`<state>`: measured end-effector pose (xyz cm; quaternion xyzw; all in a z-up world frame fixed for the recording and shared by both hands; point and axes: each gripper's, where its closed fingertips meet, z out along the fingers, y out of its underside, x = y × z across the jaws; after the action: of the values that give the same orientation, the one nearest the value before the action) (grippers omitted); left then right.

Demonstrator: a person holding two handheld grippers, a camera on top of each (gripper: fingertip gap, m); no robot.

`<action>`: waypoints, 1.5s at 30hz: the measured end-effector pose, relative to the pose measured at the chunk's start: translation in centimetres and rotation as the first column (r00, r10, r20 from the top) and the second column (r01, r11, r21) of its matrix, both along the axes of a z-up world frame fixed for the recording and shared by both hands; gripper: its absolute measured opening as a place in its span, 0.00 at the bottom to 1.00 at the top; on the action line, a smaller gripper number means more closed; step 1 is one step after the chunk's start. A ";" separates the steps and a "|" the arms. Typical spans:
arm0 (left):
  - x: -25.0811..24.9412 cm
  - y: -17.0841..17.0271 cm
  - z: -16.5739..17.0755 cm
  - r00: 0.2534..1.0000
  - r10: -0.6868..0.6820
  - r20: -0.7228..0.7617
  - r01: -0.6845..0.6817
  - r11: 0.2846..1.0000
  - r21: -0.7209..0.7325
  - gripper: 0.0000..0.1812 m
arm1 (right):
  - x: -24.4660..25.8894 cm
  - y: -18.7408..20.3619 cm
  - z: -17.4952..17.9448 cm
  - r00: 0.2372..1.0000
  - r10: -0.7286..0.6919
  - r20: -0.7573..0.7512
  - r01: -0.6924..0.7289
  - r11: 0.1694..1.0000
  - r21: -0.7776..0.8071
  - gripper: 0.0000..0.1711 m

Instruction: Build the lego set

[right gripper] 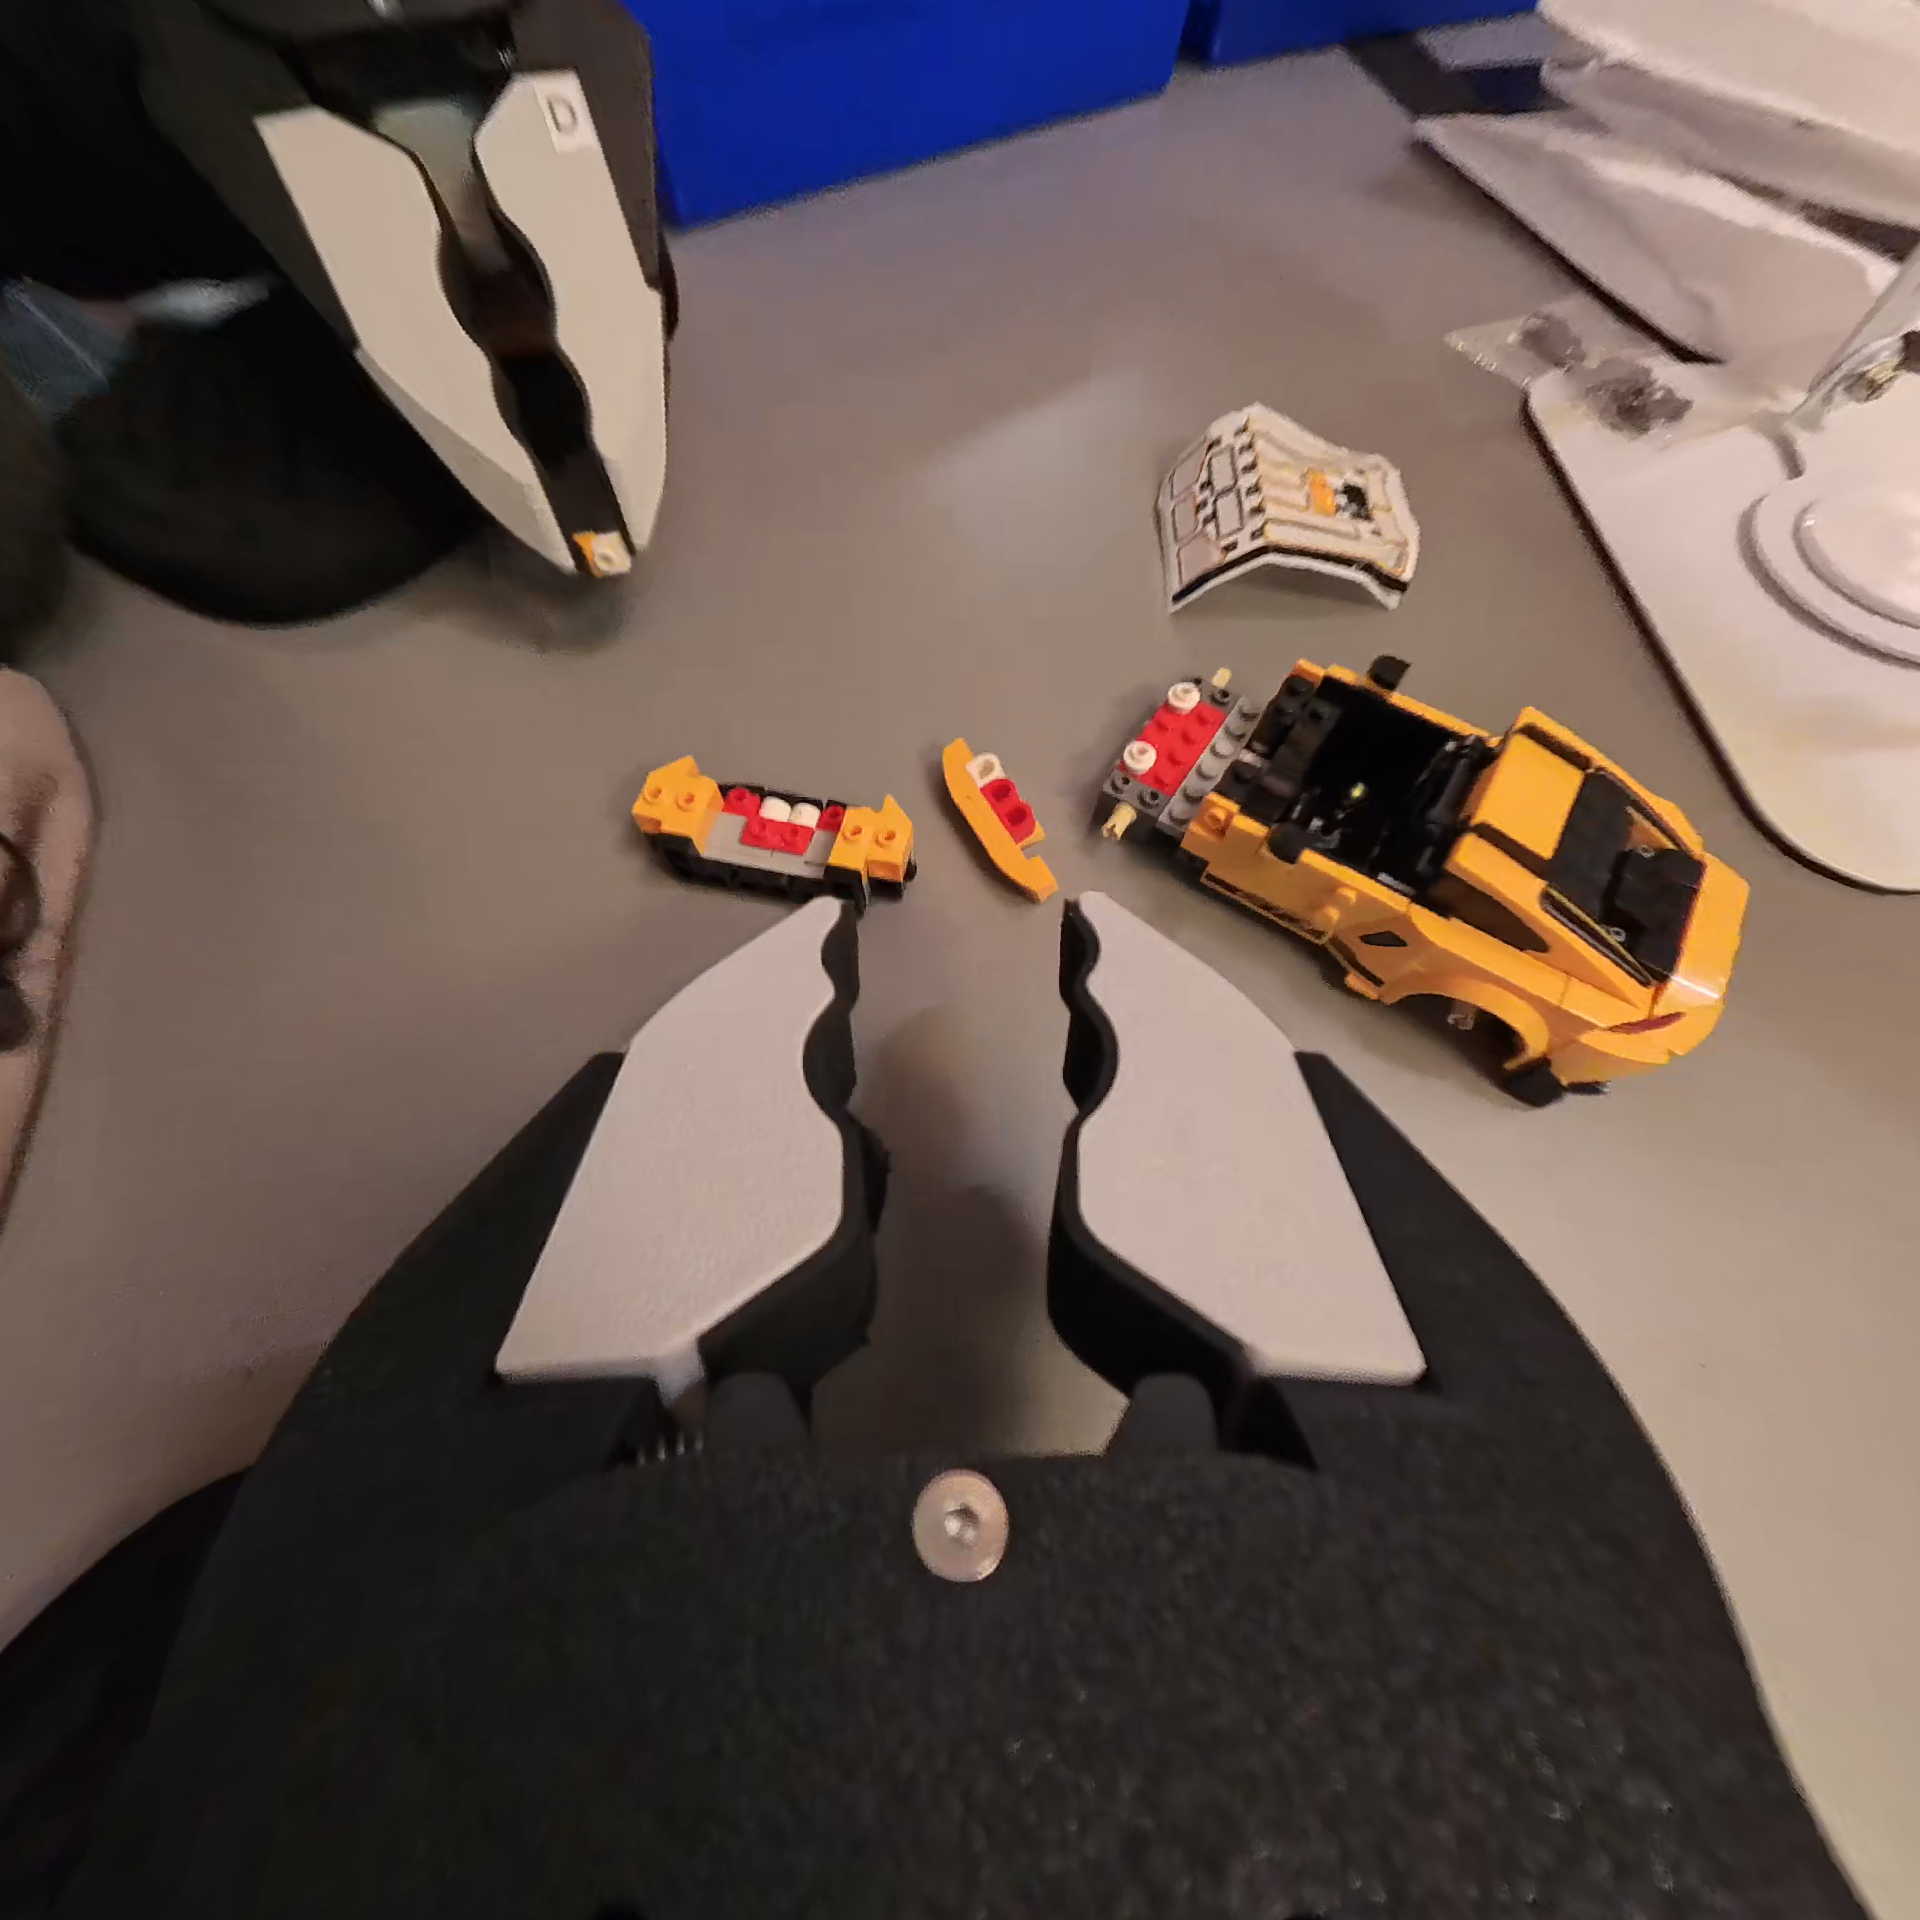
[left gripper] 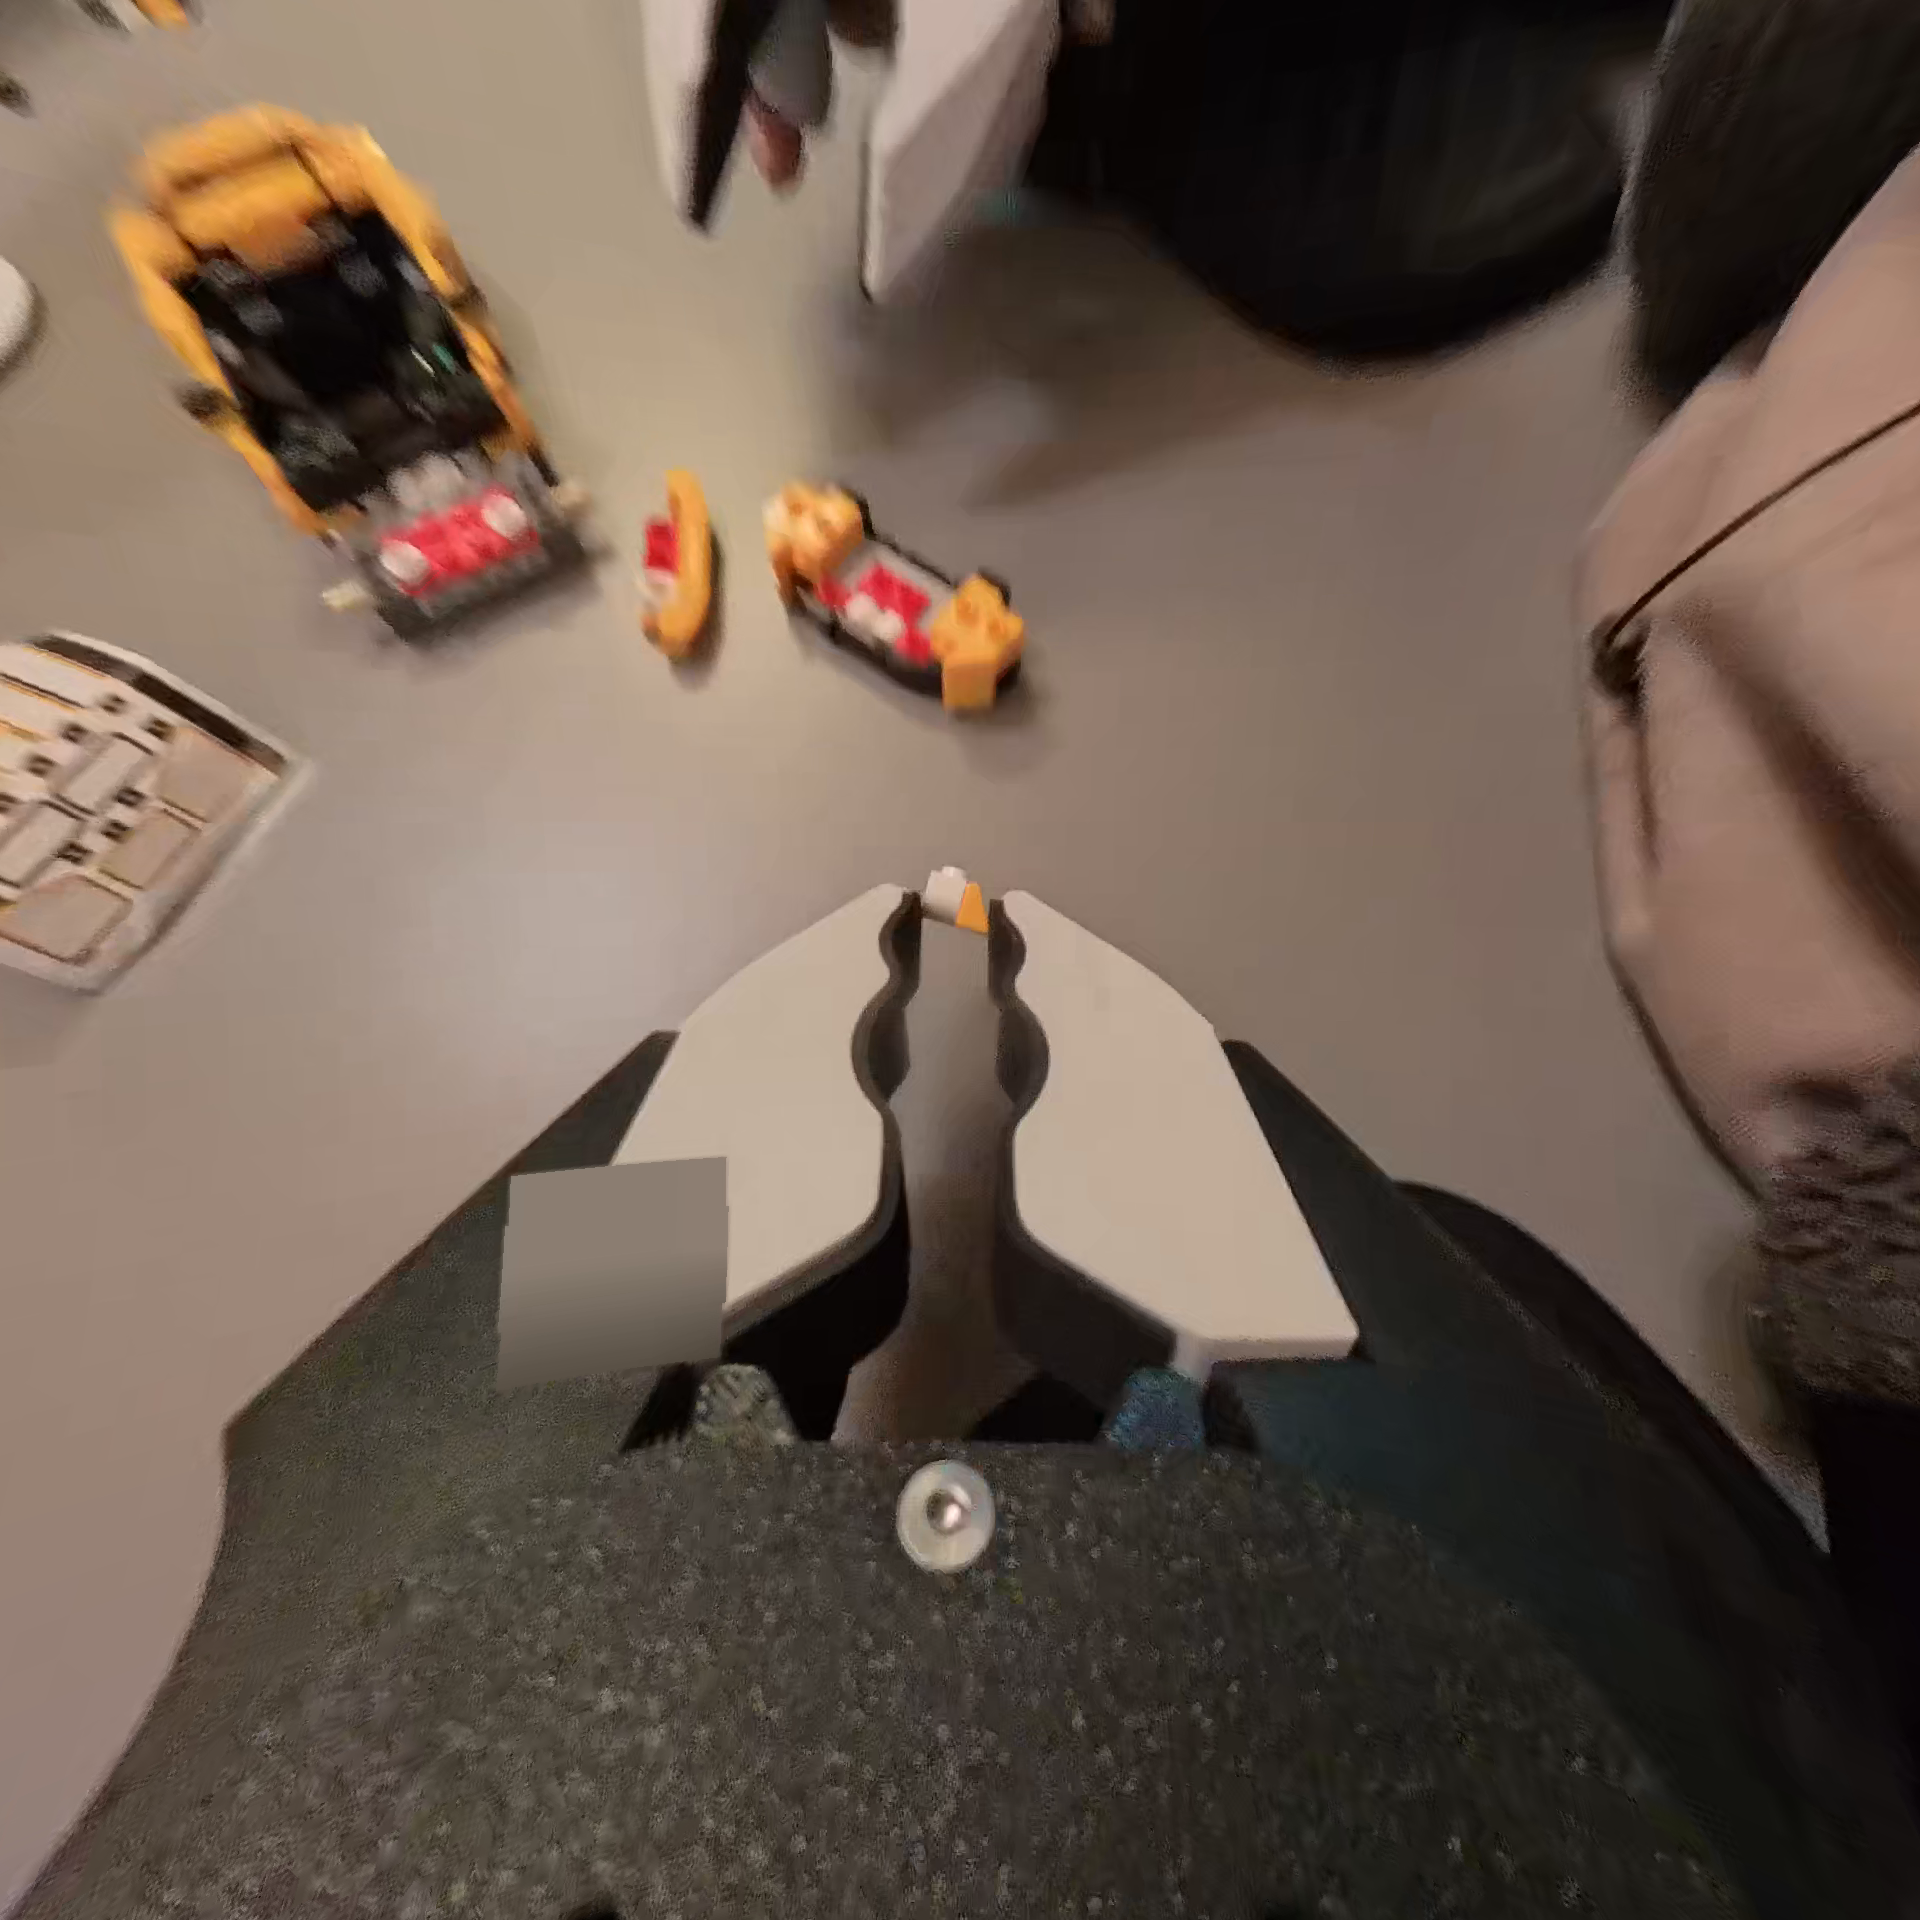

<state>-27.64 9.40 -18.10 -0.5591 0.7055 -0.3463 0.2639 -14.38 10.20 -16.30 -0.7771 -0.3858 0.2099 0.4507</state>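
Observation:
My left gripper [left gripper: 956,906] is shut on a small white and orange piece [left gripper: 957,900] and holds it above the grey table; it also shows in the right wrist view [right gripper: 603,553] at upper left. My right gripper [right gripper: 961,909] is open and empty, just short of the parts. A yellow and black lego car [right gripper: 1455,883] with an open red and grey rear lies to its right; it is blurred in the left wrist view [left gripper: 322,353]. A yellow, red and black rear section [right gripper: 774,826] [left gripper: 899,597] lies left. A curved yellow piece with red bricks [right gripper: 997,816] [left gripper: 681,561] lies between them.
A curled sticker sheet [right gripper: 1288,509] [left gripper: 94,810] lies beyond the car. A white tray [right gripper: 1662,582] with a clear stand sits at far right, small bagged parts near it. Blue bins [right gripper: 894,94] stand at the back. A person's sleeve [left gripper: 1766,810] is at the right. Some 15 cm of space lies between my two pairs of fingers.

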 end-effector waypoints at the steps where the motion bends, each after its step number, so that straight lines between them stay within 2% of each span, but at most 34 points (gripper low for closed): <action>1: 0.3 0.1 1.0 0.998 0.009 0.058 -0.006 0.999 -0.047 0.07 | 0.1 0.0 0.6 0.999 -0.005 -0.044 0.005 1.000 0.004 0.22; 4: 1.2 0.6 4.4 0.968 0.030 0.251 0.010 0.988 -0.157 0.07 | 0.3 -0.2 1.9 0.986 -0.013 -0.168 0.008 1.000 -0.025 0.21; 7: 1.9 0.6 6.1 0.940 0.021 0.341 0.050 0.979 -0.197 0.07 | 0.4 -0.1 2.1 0.981 -0.021 -0.193 0.015 0.999 -0.029 0.21; 16: 3.3 0.2 8.4 0.886 -0.008 0.464 0.153 0.949 -0.275 0.07 | 0.0 -0.3 1.6 0.986 -0.008 -0.166 0.004 1.000 -0.029 0.21; 23: 3.8 0.3 8.9 0.867 -0.006 0.498 0.191 0.928 -0.320 0.07 | -0.1 -0.3 1.4 0.986 -0.006 -0.169 -0.001 0.999 -0.040 0.21; 28: 4.6 0.3 7.8 0.887 -0.030 0.460 0.192 0.931 -0.310 0.07 | -0.2 -0.4 1.2 0.987 -0.002 -0.159 -0.006 0.999 -0.049 0.20; 36: 6.8 0.5 2.7 0.966 -0.120 0.230 0.160 0.973 -0.165 0.07 | -0.3 -0.5 0.5 0.990 0.005 -0.139 -0.016 0.996 -0.083 0.18; 41: 7.5 1.1 0.2 0.983 -0.147 0.111 0.158 0.982 -0.102 0.07 | -0.5 -0.6 0.2 0.992 0.014 -0.125 -0.026 0.995 -0.094 0.18; 45: 7.6 1.2 -0.3 0.984 -0.156 0.088 0.164 0.982 -0.091 0.07 | -0.4 -0.5 0.2 0.991 0.013 -0.131 -0.026 0.994 -0.103 0.18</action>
<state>-20.06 10.55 -18.42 -0.4984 0.7193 -0.4227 0.2356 -14.81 9.66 -16.13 -0.7804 -0.3516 0.2845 0.4317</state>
